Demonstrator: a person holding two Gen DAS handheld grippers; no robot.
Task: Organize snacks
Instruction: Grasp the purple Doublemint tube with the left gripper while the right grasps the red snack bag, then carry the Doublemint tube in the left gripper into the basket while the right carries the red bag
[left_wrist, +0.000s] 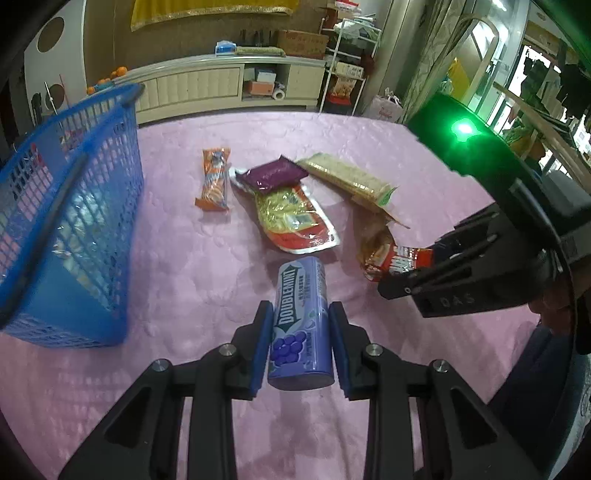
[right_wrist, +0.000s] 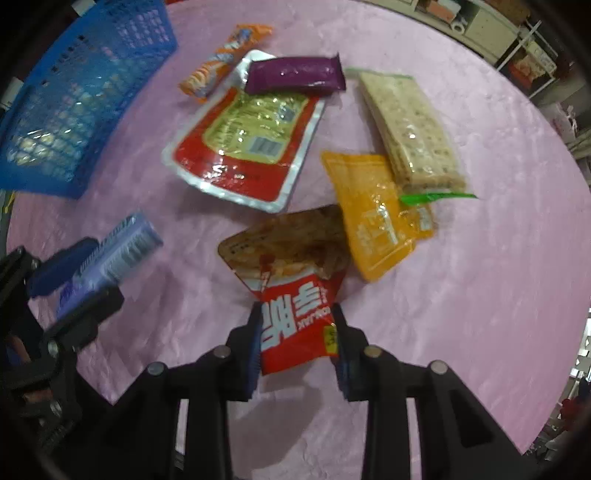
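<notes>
My left gripper (left_wrist: 300, 314) is shut on a purple Doublemint gum bottle (left_wrist: 301, 325), held just above the pink cloth; it also shows in the right wrist view (right_wrist: 110, 254). My right gripper (right_wrist: 295, 314) is shut on the red end of a red and brown noodle snack bag (right_wrist: 291, 280), which also shows in the left wrist view (left_wrist: 384, 254). A blue basket (left_wrist: 62, 221) stands at the left with some packets inside. On the cloth lie an orange bar (right_wrist: 221, 59), a purple packet (right_wrist: 295, 75), a red and yellow pouch (right_wrist: 247, 144), a cracker pack (right_wrist: 410, 129) and a yellow pouch (right_wrist: 373, 214).
The table is covered by a pink cloth (left_wrist: 207, 280). A low cream cabinet (left_wrist: 207, 85) and a shelf rack (left_wrist: 347, 70) stand behind the table's far edge. The basket also shows in the right wrist view (right_wrist: 74, 99) at the upper left.
</notes>
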